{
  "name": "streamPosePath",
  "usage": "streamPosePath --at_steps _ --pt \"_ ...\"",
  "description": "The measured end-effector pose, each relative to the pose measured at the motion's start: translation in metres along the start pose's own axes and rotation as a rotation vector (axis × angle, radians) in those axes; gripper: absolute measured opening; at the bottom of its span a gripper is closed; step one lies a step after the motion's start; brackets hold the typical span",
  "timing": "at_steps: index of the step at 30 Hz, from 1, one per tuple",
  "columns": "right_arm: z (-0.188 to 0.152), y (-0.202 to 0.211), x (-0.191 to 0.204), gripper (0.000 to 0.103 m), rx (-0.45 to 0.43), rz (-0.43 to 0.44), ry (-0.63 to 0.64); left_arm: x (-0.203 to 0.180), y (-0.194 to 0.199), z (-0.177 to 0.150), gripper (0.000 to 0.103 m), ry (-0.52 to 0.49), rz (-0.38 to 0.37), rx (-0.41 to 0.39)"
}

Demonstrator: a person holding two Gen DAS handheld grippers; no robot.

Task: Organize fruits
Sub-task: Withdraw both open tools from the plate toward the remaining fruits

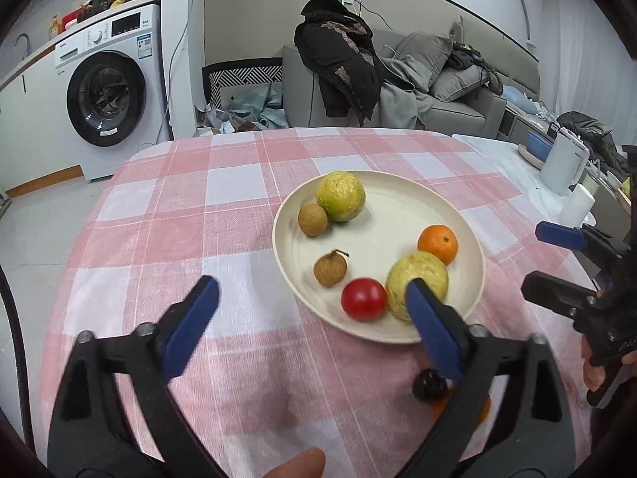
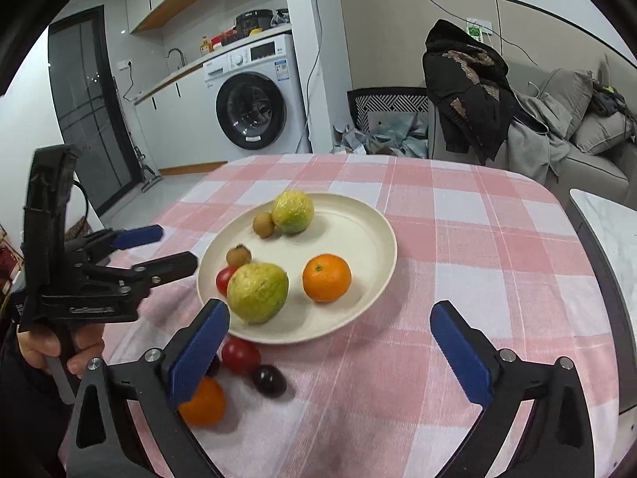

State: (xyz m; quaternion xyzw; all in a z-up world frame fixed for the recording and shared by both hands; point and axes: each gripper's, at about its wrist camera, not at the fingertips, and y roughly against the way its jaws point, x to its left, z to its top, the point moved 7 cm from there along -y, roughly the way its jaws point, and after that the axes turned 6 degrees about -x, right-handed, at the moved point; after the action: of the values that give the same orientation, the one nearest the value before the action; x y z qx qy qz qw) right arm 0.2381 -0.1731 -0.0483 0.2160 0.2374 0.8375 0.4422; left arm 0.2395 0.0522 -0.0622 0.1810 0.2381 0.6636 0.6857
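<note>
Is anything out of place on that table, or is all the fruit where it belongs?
Not all. A tomato, a dark plum and an orange still lie on the tablecloth, just outside the plate holding the other fruit.

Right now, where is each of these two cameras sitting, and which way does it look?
Left wrist view: sits on the left gripper, looking down and forward at the plate; its open blue fingers and a fingertip show, the right gripper at the right edge.
Right wrist view: sits on the right gripper, same direction; its open fingers show, with the left gripper and hand on the left.
Shared: plate, fruit, checked tablecloth, washing machine.
</note>
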Motion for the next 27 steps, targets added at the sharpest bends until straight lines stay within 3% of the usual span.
streamPosePath --at_steps 8,12,27 --pt "-0.013 0.02 0.003 0.103 0.025 -0.019 -0.05 -0.012 0.044 -0.026 0.102 -0.028 0.005 -0.006" --pt "-0.018 0.027 0.01 0.103 0.032 -0.051 -0.006 -0.017 0.06 -0.037 0.102 -0.026 -0.003 -0.006" --pt "-0.042 0.017 0.011 0.103 0.082 -0.047 0.01 -0.041 0.06 -0.058 0.102 -0.068 -0.03 0.043"
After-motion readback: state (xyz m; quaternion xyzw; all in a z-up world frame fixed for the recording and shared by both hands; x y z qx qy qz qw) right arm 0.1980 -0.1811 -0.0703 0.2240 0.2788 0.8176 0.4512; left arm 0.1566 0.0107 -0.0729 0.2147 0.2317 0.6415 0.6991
